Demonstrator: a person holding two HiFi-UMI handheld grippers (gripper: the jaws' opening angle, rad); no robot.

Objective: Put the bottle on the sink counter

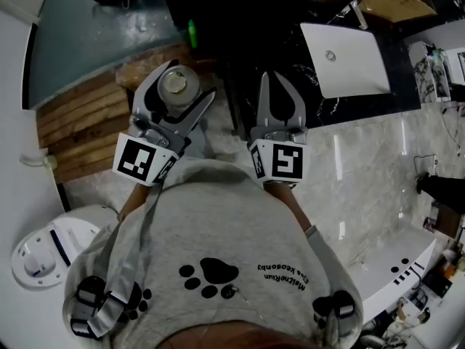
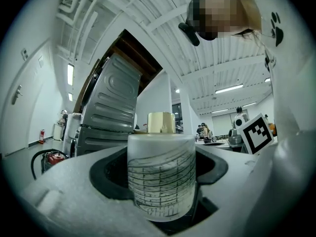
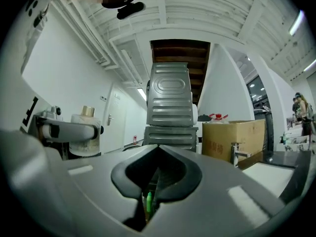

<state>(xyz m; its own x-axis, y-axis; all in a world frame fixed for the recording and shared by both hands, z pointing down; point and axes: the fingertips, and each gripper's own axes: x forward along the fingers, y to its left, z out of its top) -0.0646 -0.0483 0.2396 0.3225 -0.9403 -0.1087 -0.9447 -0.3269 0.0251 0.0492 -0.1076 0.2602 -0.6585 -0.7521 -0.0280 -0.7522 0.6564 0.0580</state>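
A frosted bottle (image 1: pixel 178 84) with a gold cap stands upright between the jaws of my left gripper (image 1: pixel 185 80), which is shut on its body. In the left gripper view the bottle (image 2: pixel 160 179) fills the gap between the jaws, its cap on top. My right gripper (image 1: pixel 267 78) hangs beside it to the right, shut with nothing in it. The right gripper view shows its jaws meeting at the tip (image 3: pixel 158 146) and the held bottle (image 3: pixel 85 127) off to the left. The black sink counter (image 1: pixel 320 107) with a white basin (image 1: pixel 345 57) lies ahead on the right.
A tall grey appliance (image 3: pixel 170 107) stands straight ahead. A cardboard box (image 3: pixel 232 137) and a faucet (image 3: pixel 236 153) sit by the basin. Wooden slats (image 1: pixel 80 122) lie to the left, a white round fixture (image 1: pixel 43 246) at the lower left, a white tub (image 1: pixel 396 271) at the lower right.
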